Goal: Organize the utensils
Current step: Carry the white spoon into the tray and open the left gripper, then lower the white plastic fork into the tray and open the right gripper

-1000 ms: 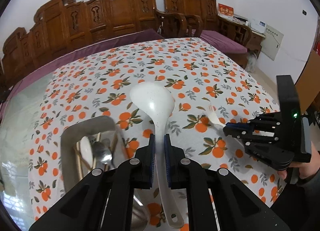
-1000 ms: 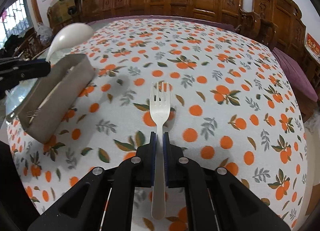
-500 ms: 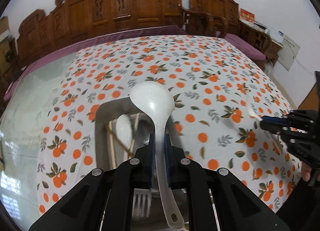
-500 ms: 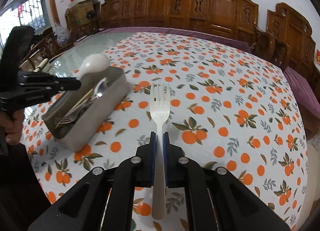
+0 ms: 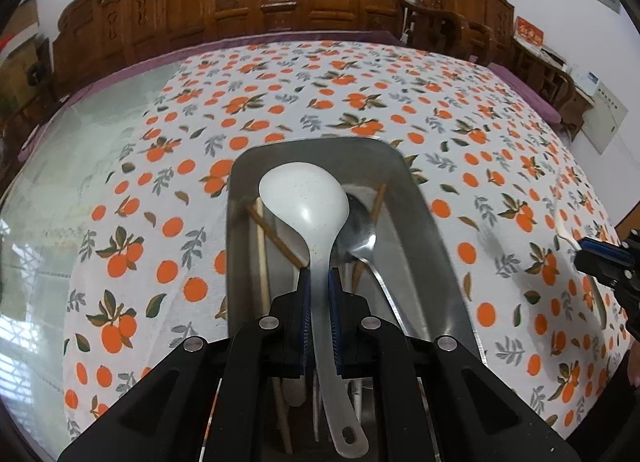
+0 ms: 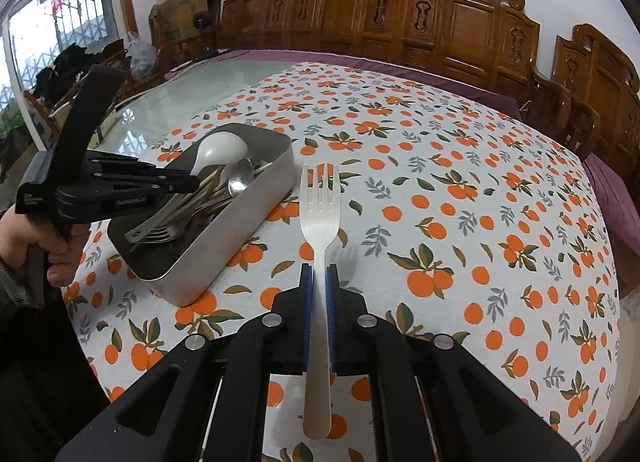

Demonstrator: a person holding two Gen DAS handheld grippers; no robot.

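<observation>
My left gripper [image 5: 319, 278] is shut on the handle of a white ladle [image 5: 304, 202], held bowl forward just over the metal tray [image 5: 436, 230]. In the right wrist view the left gripper [image 6: 192, 182] and the ladle [image 6: 220, 148] hang over the tray [image 6: 256, 214], which holds a metal spoon [image 6: 240, 180], forks and chopsticks. My right gripper [image 6: 319, 276] is shut on the handle of a white plastic fork [image 6: 320, 202], tines forward, above the cloth to the right of the tray. At the right edge of the left wrist view the right gripper [image 5: 580, 248] shows with the fork's tip.
The table wears a white cloth [image 6: 460, 182] printed with oranges; bare glass tabletop [image 6: 192, 90] lies to the left. Carved wooden chairs [image 6: 440, 22] ring the far side. A person's hand [image 6: 36, 238] grips the left tool. Boxes and a window stand at far left.
The left gripper has carried the ladle from the cloth to over the tray and sunk lower. The right gripper has lifted the fork and drawn back, so the tray now sits nearer it.
</observation>
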